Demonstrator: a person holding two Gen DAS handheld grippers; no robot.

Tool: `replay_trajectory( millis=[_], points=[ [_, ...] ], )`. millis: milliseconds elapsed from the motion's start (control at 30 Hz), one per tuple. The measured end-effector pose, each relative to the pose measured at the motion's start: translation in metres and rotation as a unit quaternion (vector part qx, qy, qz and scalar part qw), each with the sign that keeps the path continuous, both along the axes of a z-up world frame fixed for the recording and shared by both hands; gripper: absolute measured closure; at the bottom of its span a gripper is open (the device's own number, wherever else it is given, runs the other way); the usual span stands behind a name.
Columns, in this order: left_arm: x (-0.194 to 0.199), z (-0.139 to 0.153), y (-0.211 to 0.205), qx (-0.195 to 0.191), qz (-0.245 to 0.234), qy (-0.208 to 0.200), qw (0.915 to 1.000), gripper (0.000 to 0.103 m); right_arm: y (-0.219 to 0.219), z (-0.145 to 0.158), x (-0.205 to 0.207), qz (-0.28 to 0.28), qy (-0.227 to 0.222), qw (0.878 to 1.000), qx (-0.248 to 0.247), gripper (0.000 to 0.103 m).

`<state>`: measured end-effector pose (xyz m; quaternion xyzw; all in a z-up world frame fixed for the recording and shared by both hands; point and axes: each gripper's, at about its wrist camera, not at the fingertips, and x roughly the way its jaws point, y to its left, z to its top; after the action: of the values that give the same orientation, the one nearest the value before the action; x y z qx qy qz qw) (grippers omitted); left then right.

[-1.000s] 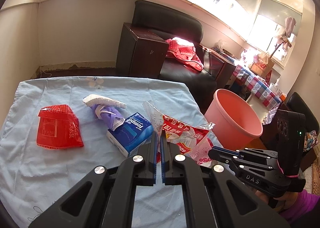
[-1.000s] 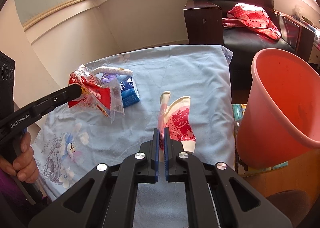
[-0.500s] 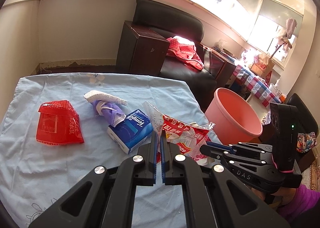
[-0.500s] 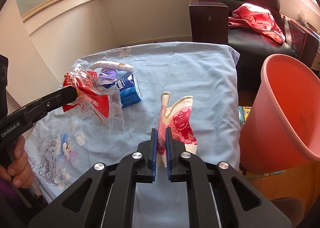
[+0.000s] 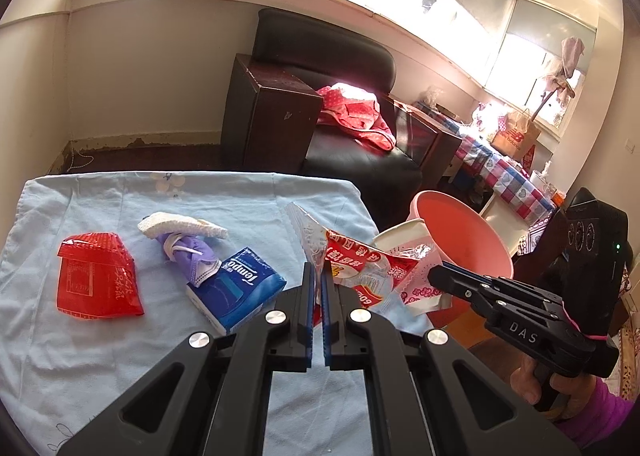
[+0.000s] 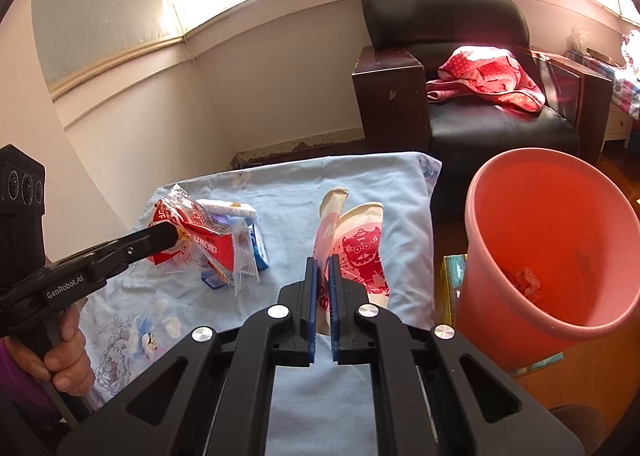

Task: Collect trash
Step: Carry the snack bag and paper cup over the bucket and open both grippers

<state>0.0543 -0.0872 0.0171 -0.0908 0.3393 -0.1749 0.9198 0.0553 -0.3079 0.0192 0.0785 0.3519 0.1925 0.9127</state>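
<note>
My left gripper [image 5: 315, 268] is shut on a crumpled red-and-clear snack wrapper [image 5: 360, 260], held above the blue tablecloth [image 5: 240, 195]. In the right wrist view the left gripper [image 6: 168, 234] and wrapper [image 6: 204, 244] hang at the left. My right gripper [image 6: 324, 264] has its jaws closing on a flattened paper cup [image 6: 360, 248] with a red print, pinched between the pads. That cup [image 5: 404, 240] also shows beside the pink bucket [image 5: 460, 232]. The bucket [image 6: 560, 215] stands right of the table with some trash in it.
On the cloth lie a red packet [image 5: 96, 276], a blue tissue pack [image 5: 236, 288], a purple mask [image 5: 188, 252] and a white scrap [image 5: 180, 225]. A dark armchair [image 6: 480, 123] with red fabric stands behind the table. A box [image 6: 452, 276] lies on the floor by the bucket.
Both grippers have risen with their loads. The paper cup has come up off the cloth and now shows in front of the bucket in the left wrist view.
</note>
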Motion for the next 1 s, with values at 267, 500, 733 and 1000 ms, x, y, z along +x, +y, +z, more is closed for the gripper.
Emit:
replay_trajectory(
  millis=[267,500,733,1000],
  points=[
    [0.023,0.018,-0.055,-0.005,-0.053,-0.022,0.9983,0.101,-0.061,0.016,-0.001,-0.093,-0.031,0.995,0.001,0.097],
    [0.048,0.021,-0.115,-0.003,-0.102,-0.03,0.9943,0.101,-0.113,0.014,-0.004,-0.173,-0.037,0.984,-0.01,0.097],
    [0.068,0.008,-0.165,0.011,-0.133,-0.022,0.9908,0.101,-0.14,-0.002,-0.002,-0.208,-0.021,0.978,-0.01,0.097],
    [0.086,-0.014,-0.192,0.016,-0.157,0.004,0.9875,0.101,-0.148,-0.012,0.006,-0.221,-0.006,0.975,-0.031,0.097]
  ],
)
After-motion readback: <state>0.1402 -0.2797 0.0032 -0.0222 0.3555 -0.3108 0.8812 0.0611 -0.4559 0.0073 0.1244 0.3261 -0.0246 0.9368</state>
